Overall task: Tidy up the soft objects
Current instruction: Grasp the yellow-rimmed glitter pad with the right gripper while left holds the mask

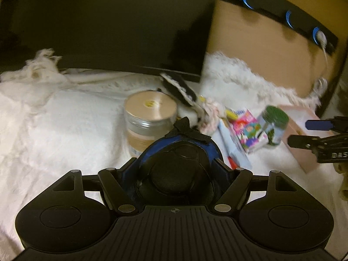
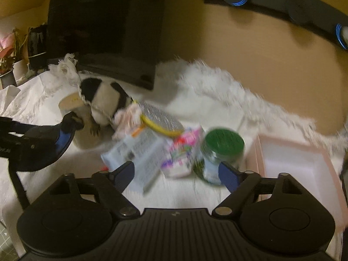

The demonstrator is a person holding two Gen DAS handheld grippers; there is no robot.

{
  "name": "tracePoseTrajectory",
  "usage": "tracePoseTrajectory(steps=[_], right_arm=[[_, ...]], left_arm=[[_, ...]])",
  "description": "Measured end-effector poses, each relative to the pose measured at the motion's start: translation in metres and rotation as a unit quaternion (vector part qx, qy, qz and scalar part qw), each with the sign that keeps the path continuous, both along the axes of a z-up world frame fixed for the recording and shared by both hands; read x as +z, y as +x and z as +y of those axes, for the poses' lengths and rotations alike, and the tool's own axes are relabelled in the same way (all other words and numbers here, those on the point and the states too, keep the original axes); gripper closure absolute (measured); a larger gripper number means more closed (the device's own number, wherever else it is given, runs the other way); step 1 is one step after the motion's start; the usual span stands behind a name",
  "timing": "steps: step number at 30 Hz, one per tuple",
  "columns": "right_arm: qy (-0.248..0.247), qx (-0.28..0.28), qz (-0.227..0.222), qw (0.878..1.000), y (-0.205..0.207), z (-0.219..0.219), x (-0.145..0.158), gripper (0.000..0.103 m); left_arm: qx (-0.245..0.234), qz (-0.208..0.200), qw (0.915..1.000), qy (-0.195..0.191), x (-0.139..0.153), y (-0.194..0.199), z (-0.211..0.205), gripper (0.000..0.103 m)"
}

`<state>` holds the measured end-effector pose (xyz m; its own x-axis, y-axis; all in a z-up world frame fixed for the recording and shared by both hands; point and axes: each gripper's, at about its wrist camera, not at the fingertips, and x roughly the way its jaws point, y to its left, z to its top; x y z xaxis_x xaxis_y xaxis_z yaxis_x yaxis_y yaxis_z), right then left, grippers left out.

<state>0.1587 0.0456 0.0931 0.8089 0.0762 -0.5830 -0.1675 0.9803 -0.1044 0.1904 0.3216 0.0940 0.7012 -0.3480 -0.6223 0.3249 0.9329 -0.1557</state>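
Left claw (image 1: 177, 167) clamped on round black-and-blue soft pouch (image 1: 174, 163); right claw (image 2: 177, 171) open, empty, above white furry-covered bench (image 1: 54, 130) clutter near green-lidded jar (image 2: 221, 150).

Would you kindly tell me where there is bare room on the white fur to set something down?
The widest bare fur lies left of the tan-lidded jar. The pink box on the right looks empty inside. Between them it is crowded: panda, packets, and green-lidded jar sit packed together.
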Motion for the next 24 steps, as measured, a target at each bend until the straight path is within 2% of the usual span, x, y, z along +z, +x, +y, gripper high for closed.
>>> tracePoseTrajectory(steps=[2, 6, 8, 13, 15, 16, 19, 20, 24], right_arm=[[-0.010, 0.016, -0.007, 1.000, 0.012, 0.009, 0.005, 0.027], [-0.048, 0.053, -0.016, 0.997, 0.034, 0.031, 0.006, 0.045], [-0.071, 0.073, -0.017, 0.995, 0.047, 0.043, 0.002, 0.046], [-0.178, 0.095, -0.024, 0.979, 0.086, 0.072, -0.026, 0.050], [-0.220, 0.092, -0.024, 0.971, 0.102, 0.078, -0.042, 0.059], [-0.230, 0.093, -0.020, 0.969, 0.110, 0.080, -0.049, 0.060], [-0.239, 0.103, -0.006, 0.966, 0.126, 0.082, -0.060, 0.081], [-0.236, 0.107, 0.004, 0.966, 0.127, 0.082, -0.059, 0.093], [-0.185, 0.116, -0.013, 0.976, 0.100, 0.078, -0.025, 0.101]], left_arm=[[0.015, 0.001, 0.9998, -0.015, 0.004, -0.003, 0.008, 0.025], [0.036, 0.005, 0.9987, -0.036, 0.006, -0.012, 0.020, 0.025], [0.042, 0.008, 0.9983, -0.040, 0.006, -0.017, 0.024, 0.025], [0.054, 0.015, 0.9969, -0.055, 0.007, -0.026, 0.033, 0.025], [0.056, 0.020, 0.9964, -0.060, 0.007, -0.029, 0.035, 0.024], [0.057, 0.023, 0.9962, -0.062, 0.006, -0.030, 0.035, 0.024], [0.054, 0.033, 0.9958, -0.066, 0.001, -0.033, 0.034, 0.024], [0.051, 0.035, 0.9959, -0.066, 0.000, -0.034, 0.033, 0.024], [0.035, 0.041, 0.9964, -0.066, -0.005, -0.037, 0.025, 0.024]])
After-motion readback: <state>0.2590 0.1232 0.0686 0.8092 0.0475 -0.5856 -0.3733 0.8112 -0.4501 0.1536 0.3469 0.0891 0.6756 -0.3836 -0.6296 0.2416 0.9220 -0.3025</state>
